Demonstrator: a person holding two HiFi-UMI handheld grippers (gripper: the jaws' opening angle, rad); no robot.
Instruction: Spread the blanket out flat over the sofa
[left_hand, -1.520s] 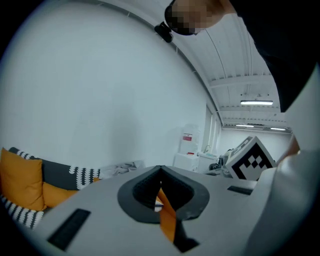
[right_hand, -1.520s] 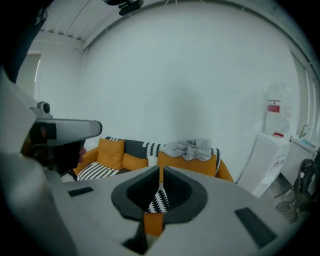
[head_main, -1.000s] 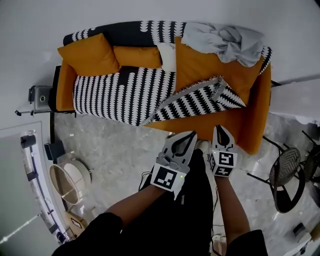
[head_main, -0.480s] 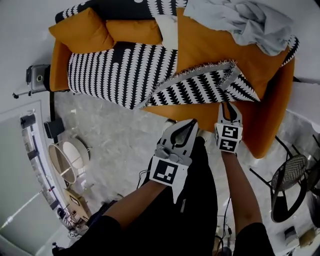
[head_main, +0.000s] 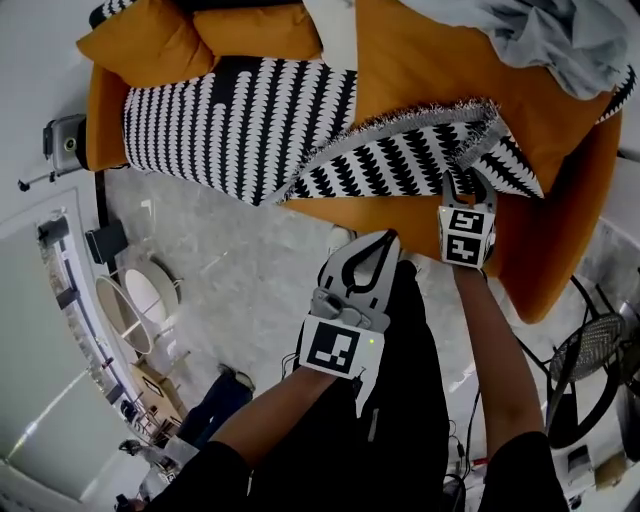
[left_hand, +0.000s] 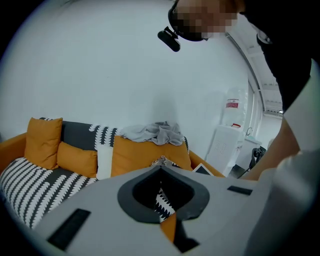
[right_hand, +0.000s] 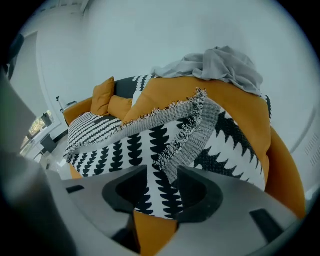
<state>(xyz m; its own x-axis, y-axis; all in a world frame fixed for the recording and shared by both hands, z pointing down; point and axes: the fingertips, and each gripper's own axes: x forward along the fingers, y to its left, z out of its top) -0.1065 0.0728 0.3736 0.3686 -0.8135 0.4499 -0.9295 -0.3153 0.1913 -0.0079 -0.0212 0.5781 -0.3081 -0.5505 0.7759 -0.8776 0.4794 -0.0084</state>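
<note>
Orange sofa (head_main: 420, 70); blanket (right_hand: 150, 135) edge between opening right tongs (right_hand: 162, 174)

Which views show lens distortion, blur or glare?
Head view: sofa edges bow from the wide lens, lighting even, no glare. Left gripper view: fisheye with dark corners, a mosaic patch up top. Right gripper view: same dark corners, blanket pattern sharp.
</note>
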